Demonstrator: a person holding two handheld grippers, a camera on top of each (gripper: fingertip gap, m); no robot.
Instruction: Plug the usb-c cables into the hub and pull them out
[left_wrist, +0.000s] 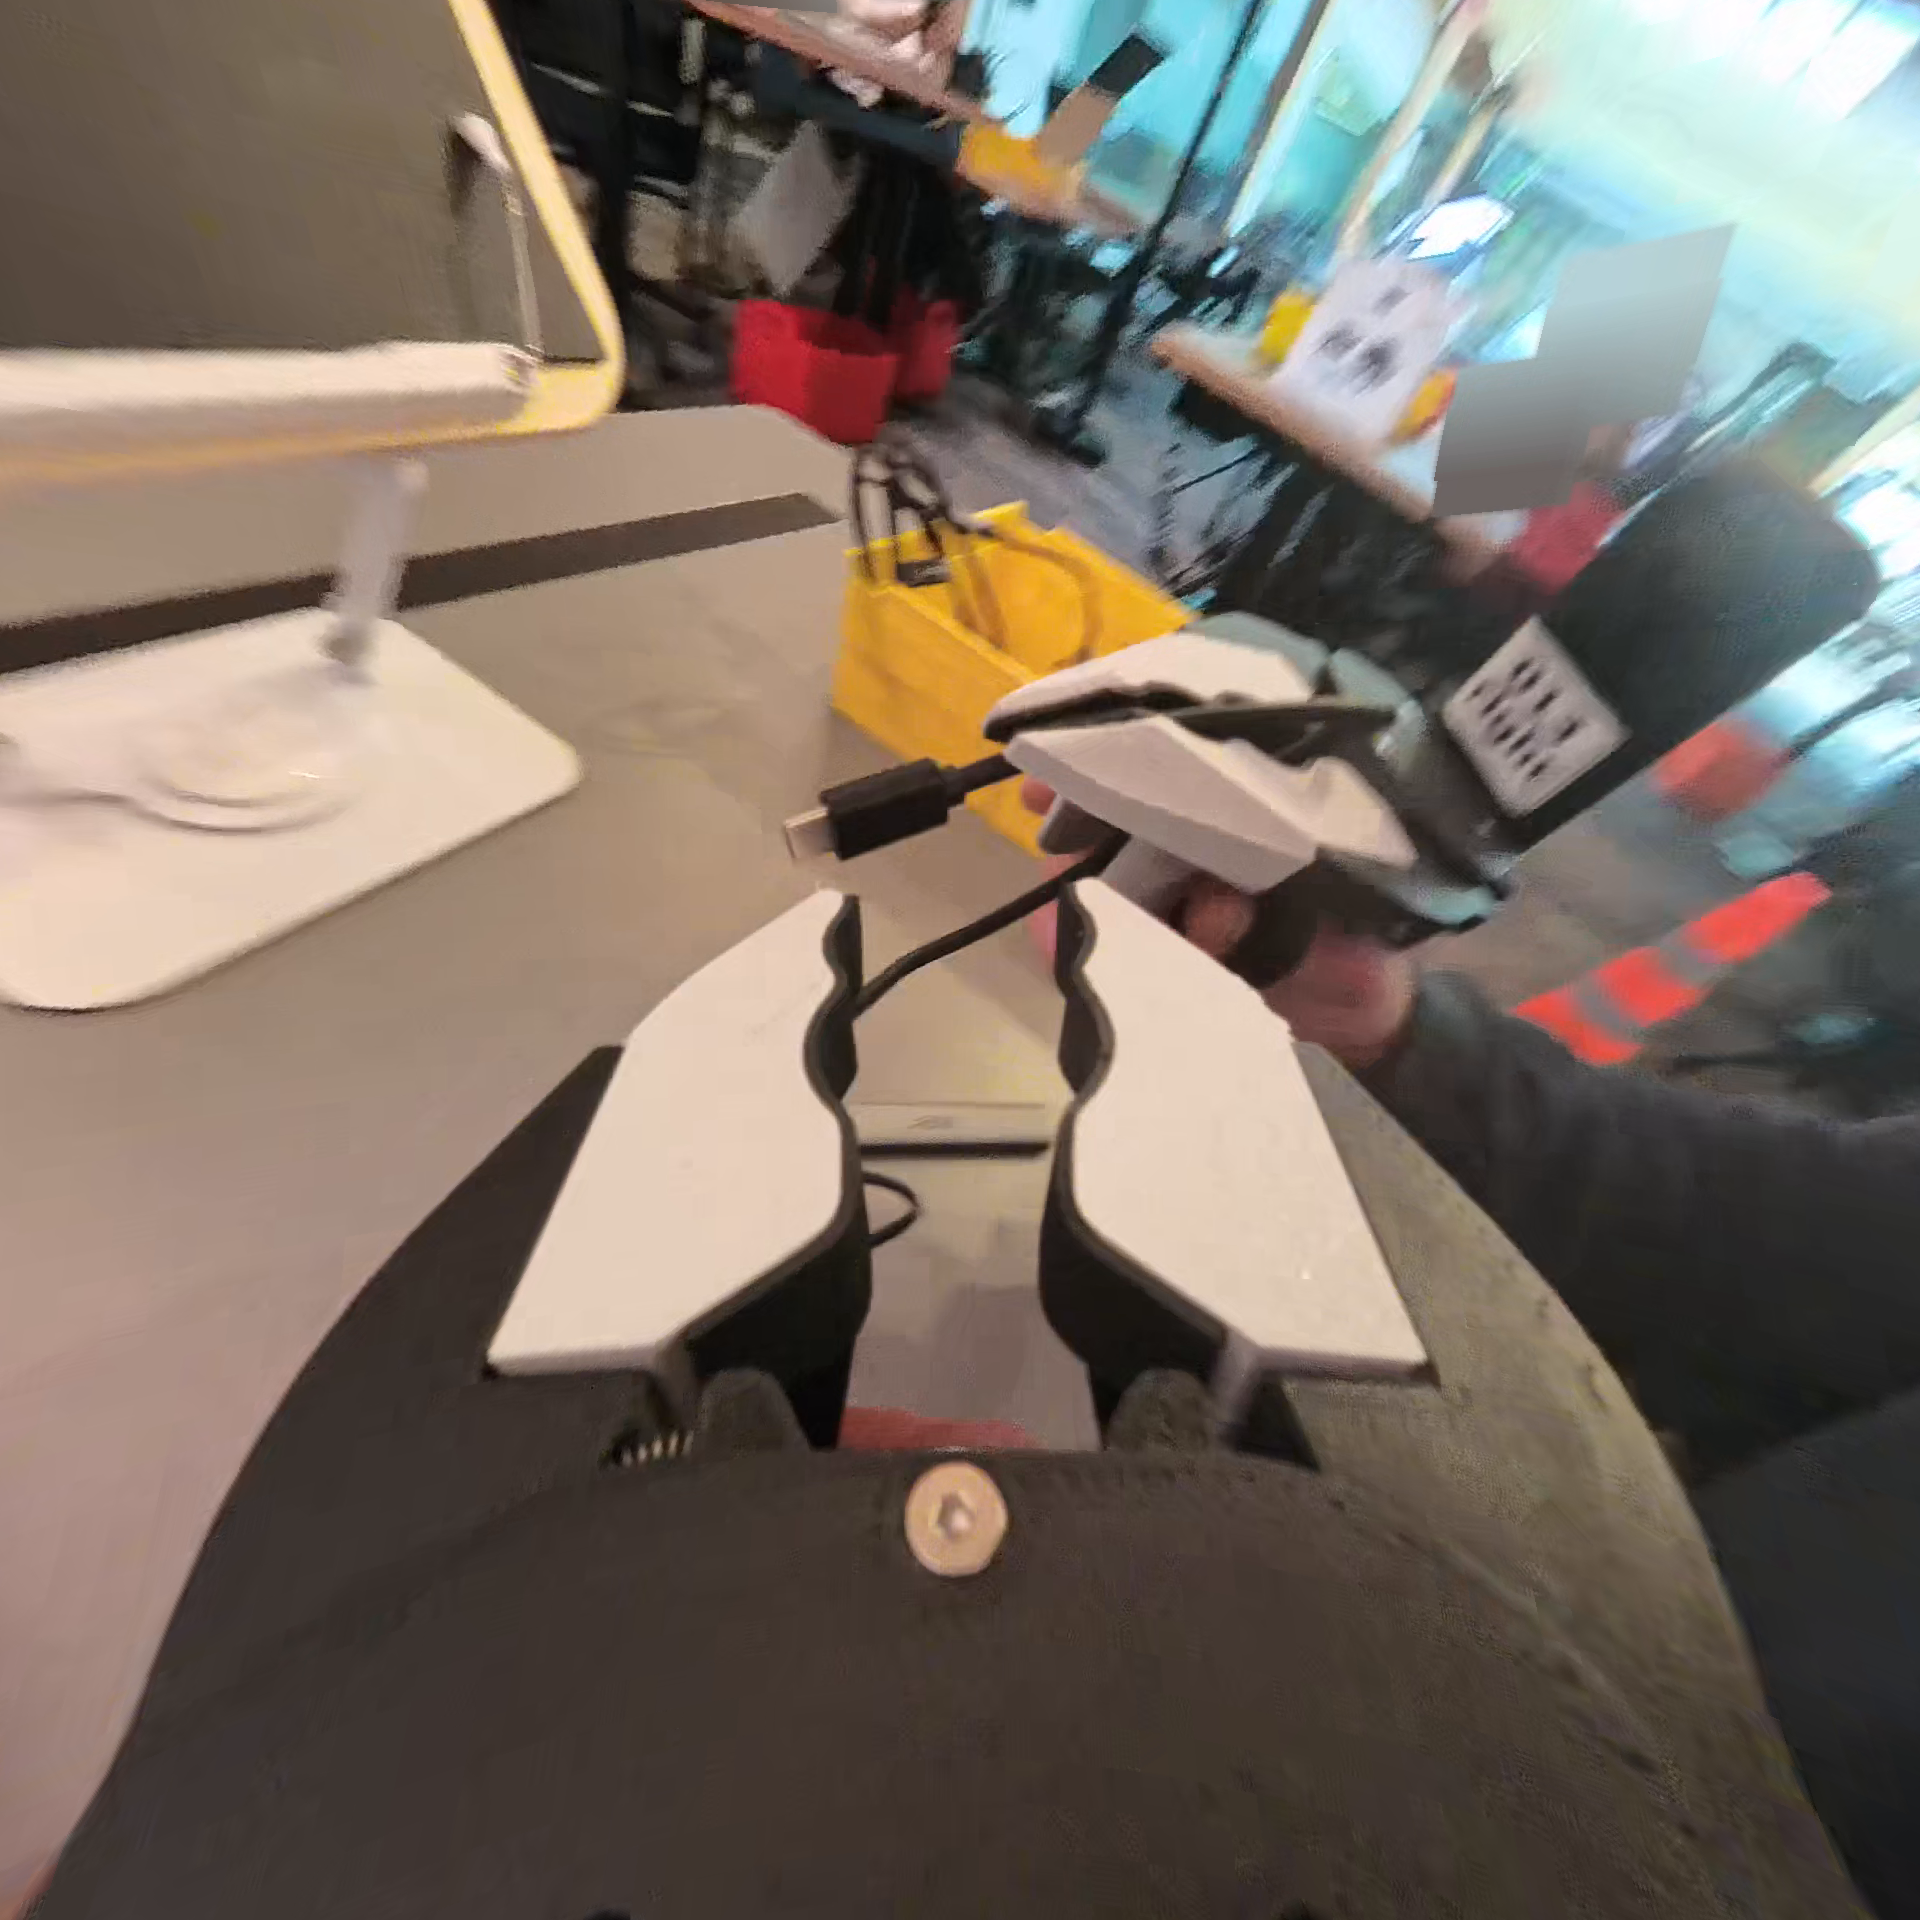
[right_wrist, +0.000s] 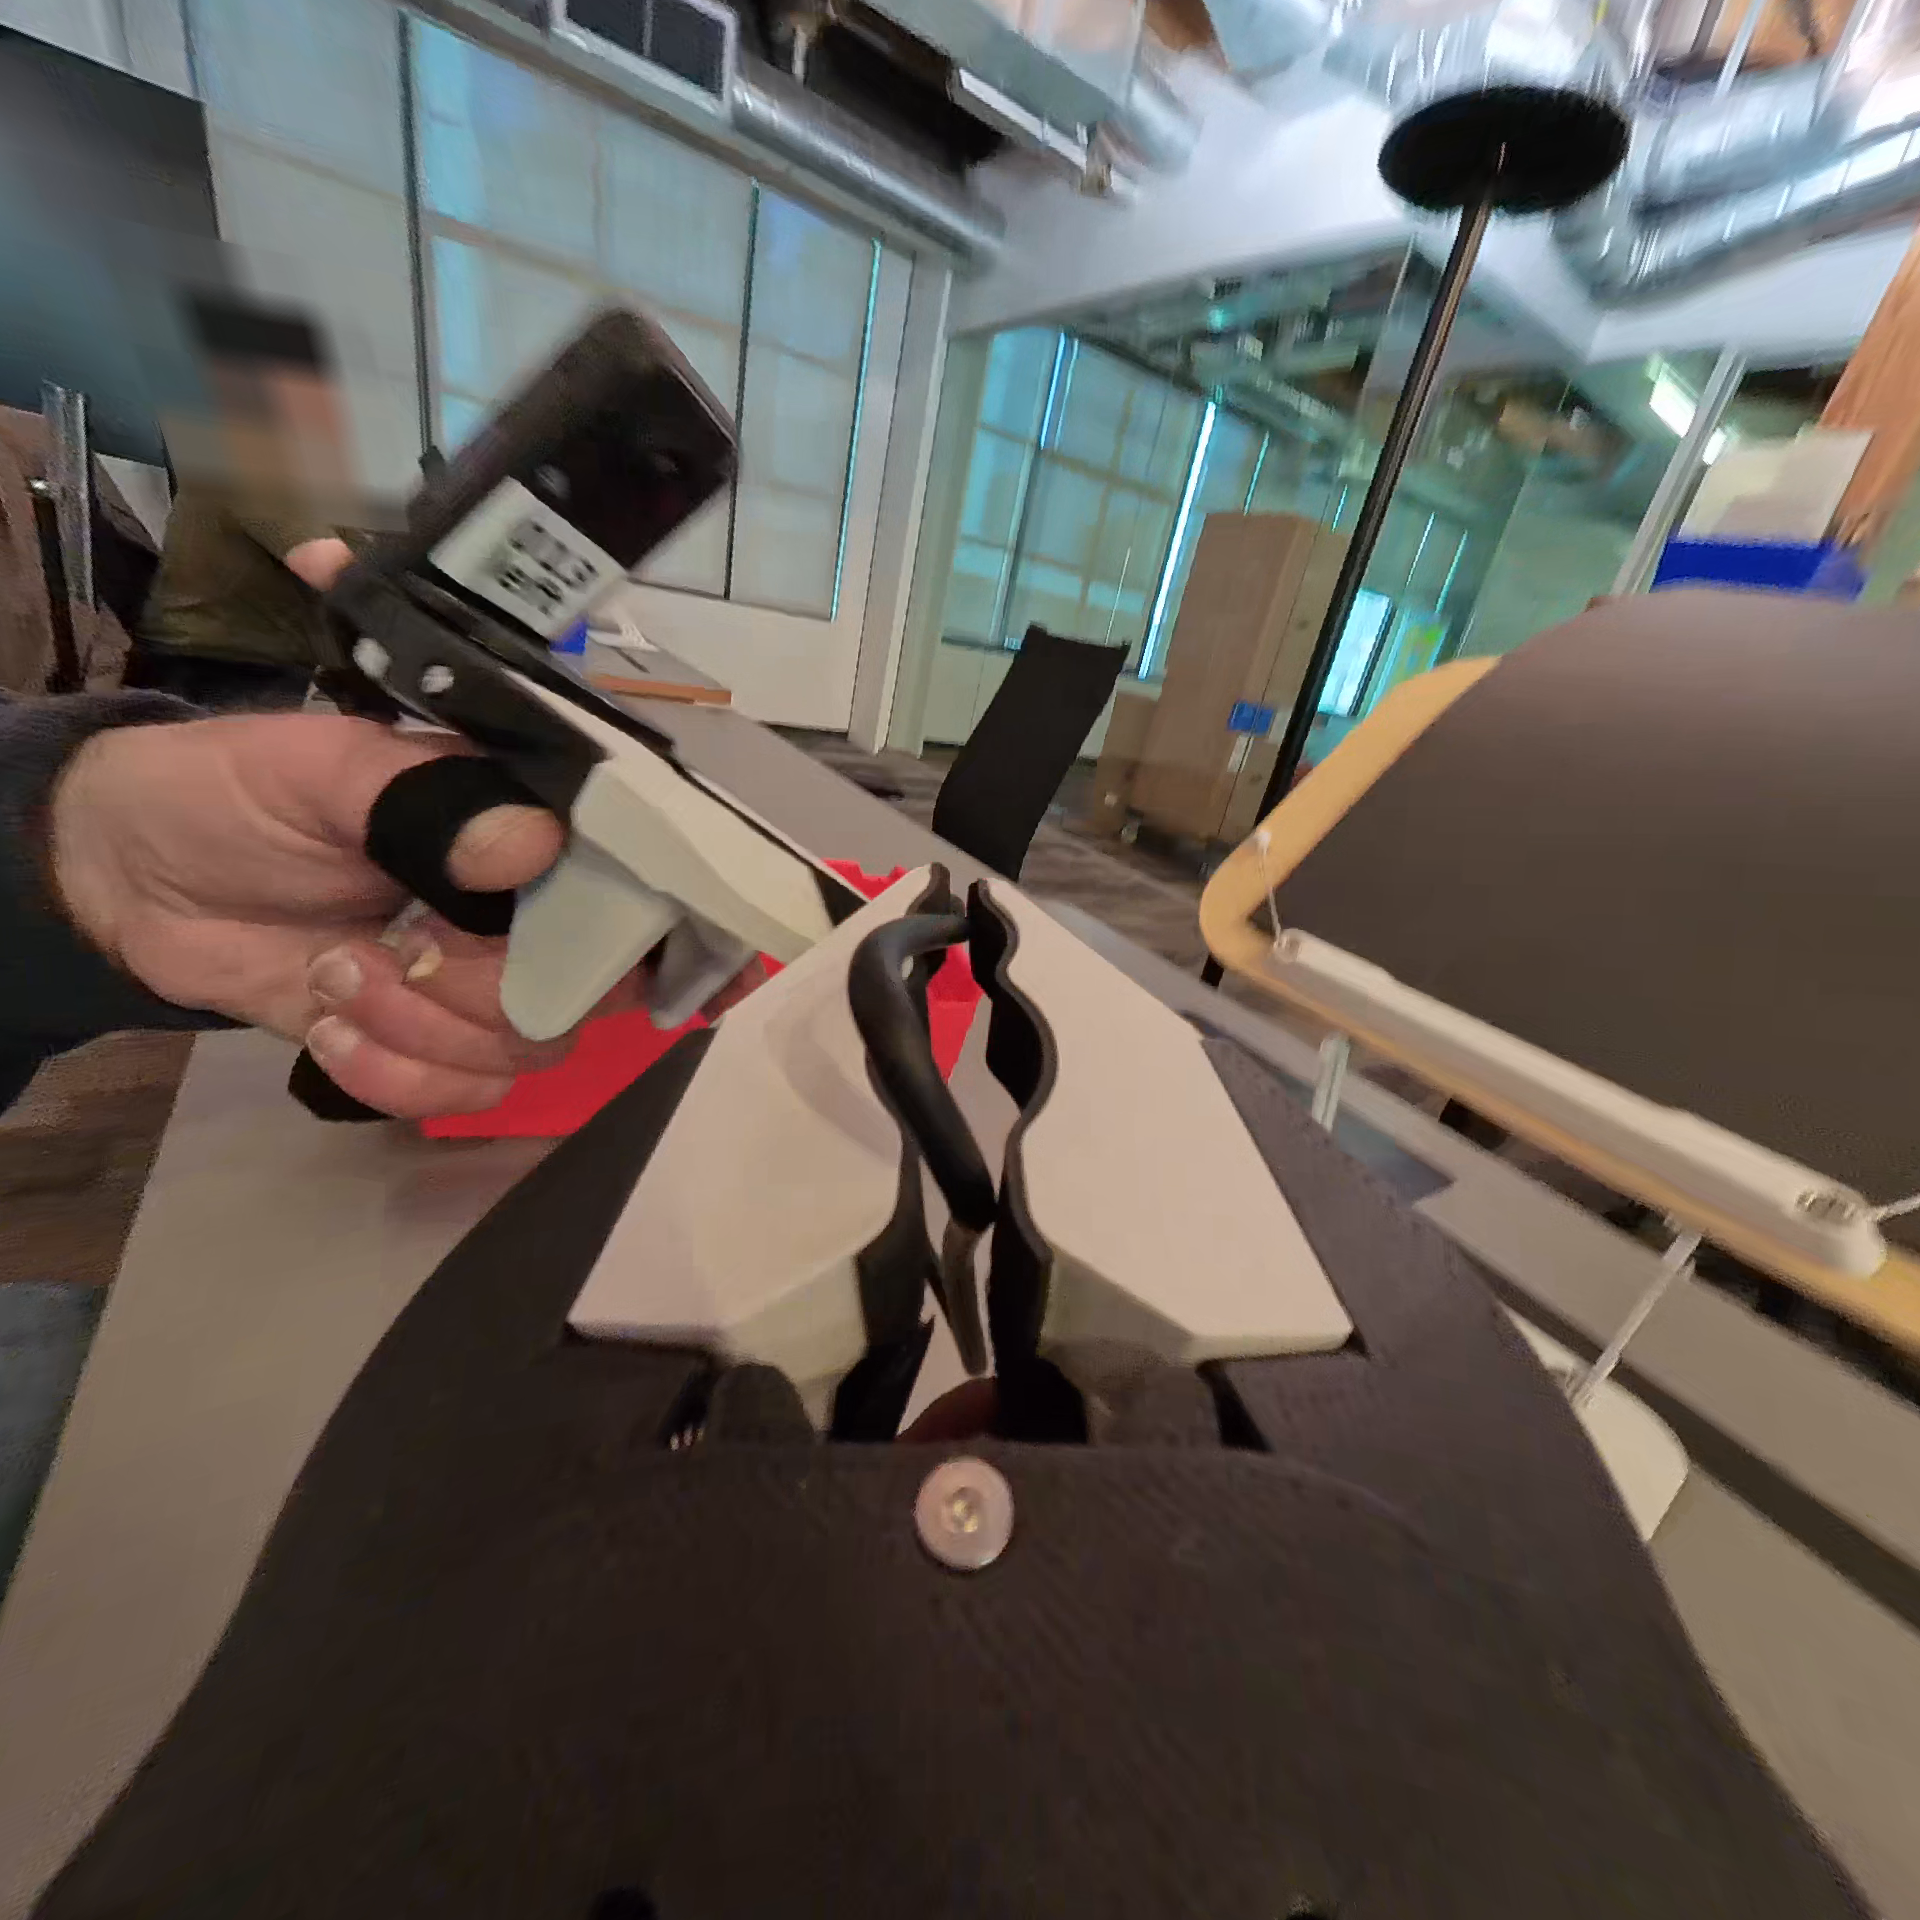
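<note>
My right gripper (right_wrist: 958, 896) is shut on a black USB-C cable (right_wrist: 914, 1039), which runs back between its fingers. In the left wrist view the right gripper (left_wrist: 1013, 738) is held in the air at the right. The cable's plug (left_wrist: 873, 821) sticks out to the left of it, free and above the table. My left gripper (left_wrist: 956, 902) is open and empty, just below the plug. A flat grey hub (left_wrist: 951, 1127) lies on the table in the gap between its fingers. The slack cable (left_wrist: 935, 951) hangs down across that gap. The left gripper (right_wrist: 790, 894) shows at the left of the right wrist view, held by a hand.
A yellow-rimmed dark panel (left_wrist: 260, 156) on a white stand (left_wrist: 260, 810) takes up the table's left side; it also shows in the right wrist view (right_wrist: 1558, 831). A yellow bin (left_wrist: 966, 644) with cables stands behind the plug. A red bin (right_wrist: 582, 1081) lies under the left gripper. A person's sleeve (left_wrist: 1610, 1195) is at the right. The yellow-rimmed dark panel (left_wrist: 260, 156) is about 35 cm from both grippers' fingertips.
</note>
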